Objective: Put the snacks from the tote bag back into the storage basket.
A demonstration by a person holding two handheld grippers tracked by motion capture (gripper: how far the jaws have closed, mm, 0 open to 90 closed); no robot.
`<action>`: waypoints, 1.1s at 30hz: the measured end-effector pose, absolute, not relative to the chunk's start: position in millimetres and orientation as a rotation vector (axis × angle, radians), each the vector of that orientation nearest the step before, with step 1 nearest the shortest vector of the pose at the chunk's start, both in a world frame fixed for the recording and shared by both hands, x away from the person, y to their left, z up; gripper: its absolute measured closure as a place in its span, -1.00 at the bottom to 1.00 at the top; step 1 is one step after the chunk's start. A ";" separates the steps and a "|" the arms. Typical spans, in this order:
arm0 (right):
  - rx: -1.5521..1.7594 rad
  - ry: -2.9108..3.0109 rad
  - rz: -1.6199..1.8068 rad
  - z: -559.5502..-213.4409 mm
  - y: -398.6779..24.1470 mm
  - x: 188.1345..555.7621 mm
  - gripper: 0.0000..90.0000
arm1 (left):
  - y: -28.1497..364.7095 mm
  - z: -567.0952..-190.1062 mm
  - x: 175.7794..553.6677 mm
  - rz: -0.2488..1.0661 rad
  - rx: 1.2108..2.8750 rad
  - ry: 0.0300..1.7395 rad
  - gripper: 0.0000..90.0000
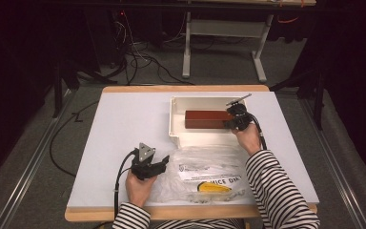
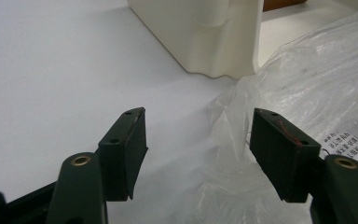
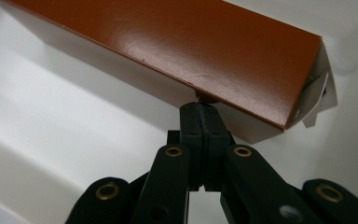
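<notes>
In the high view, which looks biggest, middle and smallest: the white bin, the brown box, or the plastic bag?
1. White bin and clear plastic bag: look about alike, so unranked.
2. Brown box: plainly smallest.

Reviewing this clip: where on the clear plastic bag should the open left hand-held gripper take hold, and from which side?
Probably the crumpled left edge of the plastic bag, approached from the left along the table. That edge stands up in folds between the jaws of the open left hand-held gripper, so thin film can be pinched there; the flat printed middle offers nothing to pinch.
</notes>
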State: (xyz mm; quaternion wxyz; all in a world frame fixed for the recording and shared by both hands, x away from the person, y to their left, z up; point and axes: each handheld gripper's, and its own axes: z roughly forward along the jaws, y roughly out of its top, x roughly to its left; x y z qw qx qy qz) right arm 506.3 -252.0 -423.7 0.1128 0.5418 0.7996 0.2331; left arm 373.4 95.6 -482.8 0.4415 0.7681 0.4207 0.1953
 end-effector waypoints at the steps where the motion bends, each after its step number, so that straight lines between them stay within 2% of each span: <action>1: 1.598 2.340 0.688 -423.7 -252.6 507.2 1.00 | 95.5 -482.8 373.3 0.485 1.906 1.044 -0.19; 14: 1.555 2.370 0.727 -423.5 -244.5 509.9 1.00 | 95.9 -482.5 373.1 0.488 1.905 1.047 -0.19; 23: 1.440 2.374 0.867 -406.2 -244.6 490.2 0.96 | 97.5 -479.7 371.0 0.472 1.878 1.028 -0.15; 26: 1.390 2.371 0.901 -401.1 -249.6 481.9 0.88 | 98.2 -477.4 369.3 0.450 1.864 1.022 -0.15; 33: 1.352 2.328 0.978 -385.4 -265.3 465.0 0.50 | 99.7 -461.3 366.6 0.441 1.846 0.995 -0.15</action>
